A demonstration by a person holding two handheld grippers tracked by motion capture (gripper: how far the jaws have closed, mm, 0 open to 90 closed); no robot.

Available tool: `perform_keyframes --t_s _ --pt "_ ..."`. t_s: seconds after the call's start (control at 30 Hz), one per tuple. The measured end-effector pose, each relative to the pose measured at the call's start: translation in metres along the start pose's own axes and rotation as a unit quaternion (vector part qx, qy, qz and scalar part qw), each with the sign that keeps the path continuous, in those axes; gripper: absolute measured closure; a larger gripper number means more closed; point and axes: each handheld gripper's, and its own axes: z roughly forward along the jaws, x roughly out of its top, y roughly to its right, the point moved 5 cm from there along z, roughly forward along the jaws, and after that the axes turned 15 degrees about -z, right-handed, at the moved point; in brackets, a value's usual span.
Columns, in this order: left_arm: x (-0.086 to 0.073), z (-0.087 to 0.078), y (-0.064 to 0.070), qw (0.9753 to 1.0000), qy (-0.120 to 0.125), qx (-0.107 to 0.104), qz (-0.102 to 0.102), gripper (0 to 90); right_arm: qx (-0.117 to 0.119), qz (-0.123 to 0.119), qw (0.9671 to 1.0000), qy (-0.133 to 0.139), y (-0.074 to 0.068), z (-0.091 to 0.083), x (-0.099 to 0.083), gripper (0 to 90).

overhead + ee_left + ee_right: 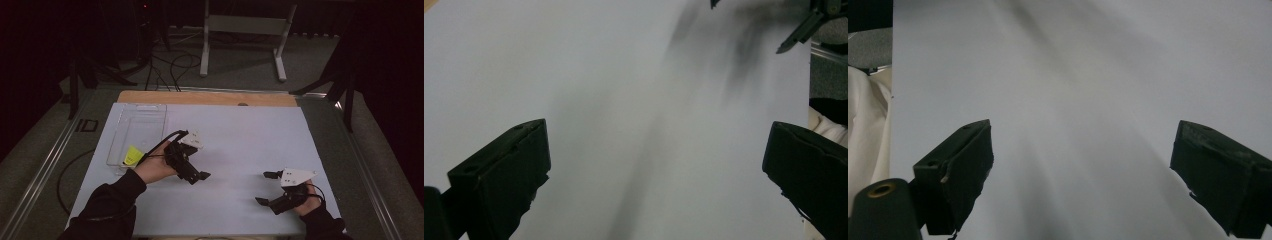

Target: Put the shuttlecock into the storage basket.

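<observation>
A white sheet covers the counter (pixel 240 140) across the middle of the frame, with a strip of bare wood showing along its far edge. At the sheet's upper left lies a clear plastic tray (pixel 136 131), its long side running toward the bottom of the frame; a small yellow object (pixel 131 156) sits at its near end. Beyond the counter, at the top centre, stands a grey metal frame (pixel 245 30) on the floor, with dark cables (pixel 172 67) looping to its left.
</observation>
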Motion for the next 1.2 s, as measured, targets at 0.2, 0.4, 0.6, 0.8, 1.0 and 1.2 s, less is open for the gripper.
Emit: perform_keyframes --t_s 0.2,0.4,0.6,0.8,1.0,1.2 --pt "-0.012 0.009 0.006 0.9999 -0.005 -0.008 0.004 0.0 -0.011 0.000 0.9999 -0.003 0.002 -0.002 0.000 9.9" --pt "-0.029 0.021 0.010 0.9997 -0.008 -0.022 0.000 0.0 -0.011 0.005 0.9999 -0.002 0.002 -0.003 0.000 9.9" --pt "-0.045 0.024 0.008 0.9996 -0.025 -0.012 -0.009 0.0 -0.007 0.007 0.9999 -0.009 0.003 -0.001 -0.003 9.9" --pt "-0.063 0.024 0.007 0.9994 -0.031 -0.007 -0.012 0.0 -0.003 0.008 0.9999 -0.012 0.002 0.000 -0.004 9.9" --pt "-0.082 0.028 0.006 0.9992 -0.032 -0.012 -0.020 0.0 -0.001 0.009 0.9999 -0.012 0.002 0.001 -0.004 9.9" --pt "-0.097 0.023 0.005 0.9993 -0.028 0.002 -0.023 0.0 0.000 0.009 0.9999 -0.013 0.002 0.001 -0.005 10.0"
